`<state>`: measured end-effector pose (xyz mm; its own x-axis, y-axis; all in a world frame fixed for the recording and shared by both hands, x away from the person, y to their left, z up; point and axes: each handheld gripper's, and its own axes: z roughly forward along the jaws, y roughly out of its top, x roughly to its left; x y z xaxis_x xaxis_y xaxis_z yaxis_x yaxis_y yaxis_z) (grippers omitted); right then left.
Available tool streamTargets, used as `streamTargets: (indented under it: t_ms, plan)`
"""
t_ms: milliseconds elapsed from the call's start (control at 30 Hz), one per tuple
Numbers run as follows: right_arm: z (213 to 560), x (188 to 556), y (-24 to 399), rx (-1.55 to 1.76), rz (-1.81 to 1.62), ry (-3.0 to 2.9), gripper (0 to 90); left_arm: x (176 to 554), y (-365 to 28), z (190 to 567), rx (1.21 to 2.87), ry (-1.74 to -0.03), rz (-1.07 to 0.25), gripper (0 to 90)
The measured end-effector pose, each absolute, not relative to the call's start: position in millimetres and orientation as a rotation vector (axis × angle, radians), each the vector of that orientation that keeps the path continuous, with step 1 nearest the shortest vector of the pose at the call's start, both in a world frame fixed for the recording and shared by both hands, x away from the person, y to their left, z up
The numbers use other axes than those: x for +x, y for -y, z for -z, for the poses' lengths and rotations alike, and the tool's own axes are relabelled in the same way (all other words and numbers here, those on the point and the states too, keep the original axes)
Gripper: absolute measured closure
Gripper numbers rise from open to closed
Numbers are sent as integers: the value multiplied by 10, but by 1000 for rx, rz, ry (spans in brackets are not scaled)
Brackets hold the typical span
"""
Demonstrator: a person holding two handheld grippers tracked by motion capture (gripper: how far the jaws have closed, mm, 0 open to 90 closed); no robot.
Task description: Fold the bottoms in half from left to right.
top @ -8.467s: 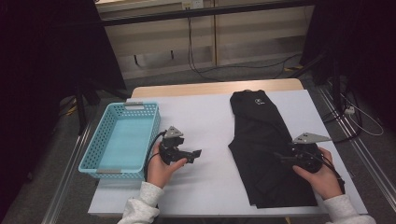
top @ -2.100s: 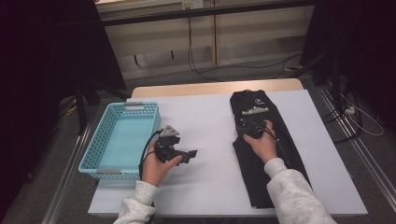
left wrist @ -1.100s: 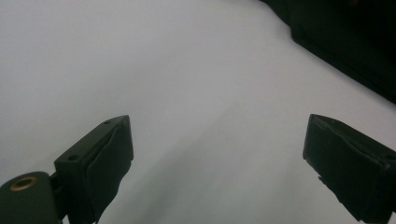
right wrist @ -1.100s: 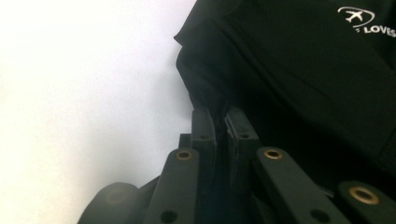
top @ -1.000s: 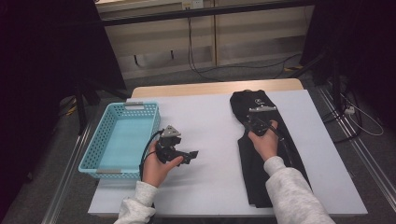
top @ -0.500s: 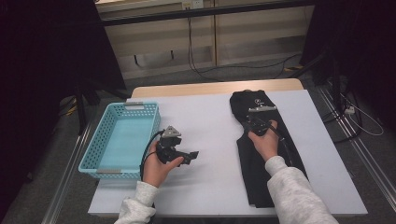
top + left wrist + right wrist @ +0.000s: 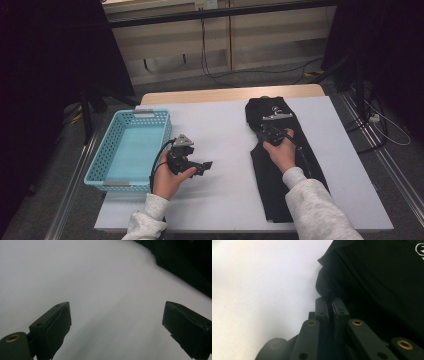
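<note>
Item: fold pinch on black fabric garment, right half of the white table.
High view: my right gripper sits at its left edge. Left gripper view: my left gripper gapes empty. Right gripper view: jaws clamp a fabric ridge; I'd lift gently, keeping the bite deep.

Bare white table lies open between the blue basket and the black garment.

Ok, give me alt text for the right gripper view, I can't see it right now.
The right gripper is shut on a pinched fold at the edge of a black garment, which lies on a white table. A small white logo shows at the garment's top right.
</note>
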<state>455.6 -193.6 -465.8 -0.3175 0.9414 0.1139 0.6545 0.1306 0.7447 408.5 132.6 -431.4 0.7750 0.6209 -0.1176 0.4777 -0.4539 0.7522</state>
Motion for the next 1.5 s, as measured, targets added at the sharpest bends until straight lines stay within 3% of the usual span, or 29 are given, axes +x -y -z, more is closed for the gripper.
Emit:
streamTargets:
  t_ms: [900,1500]
  plan:
    - [4575,4438,1605,1344,-1057,-2201,847,4112,-1371,4335,2111,-857,-225,83]
    - [4545,4175,932,1080,-1112,-2400,845,4139,-1449,4323,2116,-877,-246,84]
